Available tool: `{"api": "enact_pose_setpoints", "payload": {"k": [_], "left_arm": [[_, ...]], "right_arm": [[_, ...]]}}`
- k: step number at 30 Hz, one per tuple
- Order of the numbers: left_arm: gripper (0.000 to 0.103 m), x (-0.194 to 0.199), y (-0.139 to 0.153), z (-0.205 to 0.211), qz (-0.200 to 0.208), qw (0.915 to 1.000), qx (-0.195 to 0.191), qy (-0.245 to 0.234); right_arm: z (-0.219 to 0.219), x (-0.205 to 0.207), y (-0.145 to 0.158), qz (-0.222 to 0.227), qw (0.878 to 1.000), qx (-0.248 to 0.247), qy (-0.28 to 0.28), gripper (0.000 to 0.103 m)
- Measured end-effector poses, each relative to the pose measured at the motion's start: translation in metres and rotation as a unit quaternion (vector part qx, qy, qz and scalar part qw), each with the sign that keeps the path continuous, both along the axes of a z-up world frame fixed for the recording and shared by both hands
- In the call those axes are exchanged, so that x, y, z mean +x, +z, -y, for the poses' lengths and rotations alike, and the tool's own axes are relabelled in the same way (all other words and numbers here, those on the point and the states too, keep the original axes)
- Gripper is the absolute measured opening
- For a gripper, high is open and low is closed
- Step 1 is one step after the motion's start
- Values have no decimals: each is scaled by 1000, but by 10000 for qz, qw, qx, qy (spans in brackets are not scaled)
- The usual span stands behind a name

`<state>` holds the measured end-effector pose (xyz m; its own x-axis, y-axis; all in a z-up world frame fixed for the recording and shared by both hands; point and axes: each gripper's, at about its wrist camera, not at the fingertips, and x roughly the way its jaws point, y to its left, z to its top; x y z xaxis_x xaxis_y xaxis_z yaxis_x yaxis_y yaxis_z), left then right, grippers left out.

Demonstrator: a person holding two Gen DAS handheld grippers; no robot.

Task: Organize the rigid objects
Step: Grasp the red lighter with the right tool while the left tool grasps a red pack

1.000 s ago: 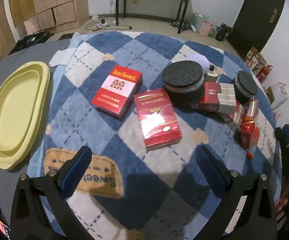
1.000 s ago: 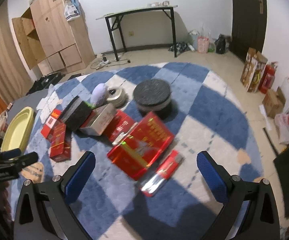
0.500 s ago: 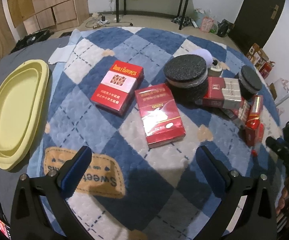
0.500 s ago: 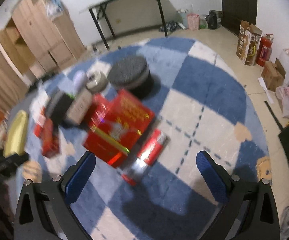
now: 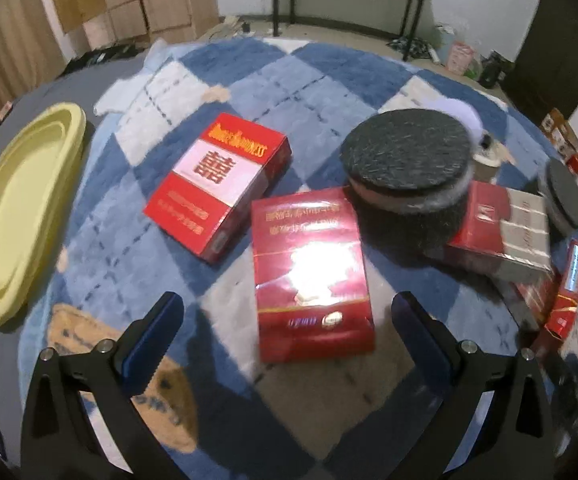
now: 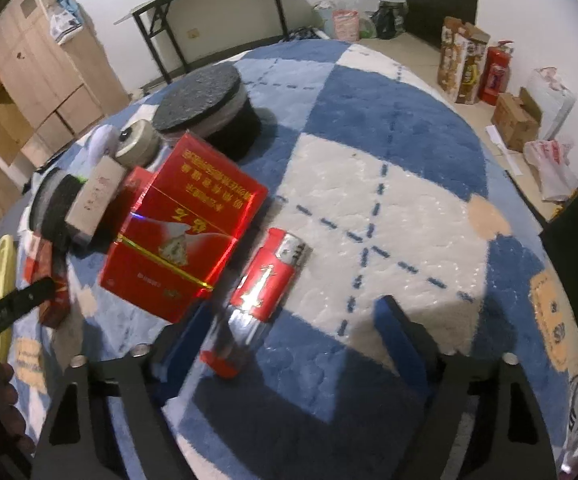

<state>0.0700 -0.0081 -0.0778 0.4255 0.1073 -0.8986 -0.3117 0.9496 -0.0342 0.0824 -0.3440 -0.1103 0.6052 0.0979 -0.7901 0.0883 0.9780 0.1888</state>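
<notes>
Blue checked rug [image 6: 369,92], red lighter [image 6: 263,284] between spread right hand-held gripper [image 6: 289,328] fingers

Printed in gold across the top of the far-left red box [image 5: 219,182]: "DOUBLE HAPPINESS", blurred, with a red 囍 sign on its white panel. Gold Chinese lines on the near red box [image 5: 309,272], too blurred to read. Same on the big red box [image 6: 185,224] in the right view.

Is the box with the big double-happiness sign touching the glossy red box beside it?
Apart. In the left wrist view, a strip of rug shows between the double-happiness box and the glossy red box.
</notes>
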Motion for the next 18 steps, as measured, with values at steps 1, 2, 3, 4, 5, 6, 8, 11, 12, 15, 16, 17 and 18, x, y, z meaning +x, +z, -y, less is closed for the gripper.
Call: {"api": "enact_pose_setpoints", "payload": {"k": [1,2,3,4,5,6,8,11,12,15,16,17,18], "left_arm": [[103,3,-5,-1,-73,10000,-58,36],[103,7,-10,-2,-145,9998,-142,73],[103,9,-16,-3,-201,9995,-210,103],[103,10,-19,-3,-215,9995,-224,110],[103,11,-22,-3,-193,9995,-223,92],[103,12,-23,-2,-103,9997,-200,31],[95,11,-21,0,57,9997,-141,-170],[61,3,-13,10,274,9983,-100,-504],[61,0,-12,12,301,9981,-59,-531],[61,-4,-18,15,353,9976,-66,-595],[62,-3,-20,15,376,9972,-16,-652],[62,-2,-20,15,426,9965,29,-725],[62,-3,-20,15,458,9960,36,-768]], "right_arm": [[-1,3,-3,25,9999,-88,47,77],[-10,-4,-3,-82,9998,-141,65,75],[-14,-5,-4,-108,9997,-188,82,67],[-17,-5,-4,-100,9997,-217,111,57],[-21,-5,-5,-101,9995,-267,147,52],[-25,-3,-6,-75,9993,-282,235,39],[-29,-2,-7,-110,9987,-275,403,30],[-25,-3,-8,-71,9984,-223,511,16],[-20,-4,-8,-76,9987,-156,478,10],[-5,-7,-4,-114,9991,-174,357,10],[-6,-9,-4,-131,9988,-281,372,10],[-7,-9,-4,-137,9985,-320,421,10],[-8,-10,-4,-164,9982,-360,456,10]]}}
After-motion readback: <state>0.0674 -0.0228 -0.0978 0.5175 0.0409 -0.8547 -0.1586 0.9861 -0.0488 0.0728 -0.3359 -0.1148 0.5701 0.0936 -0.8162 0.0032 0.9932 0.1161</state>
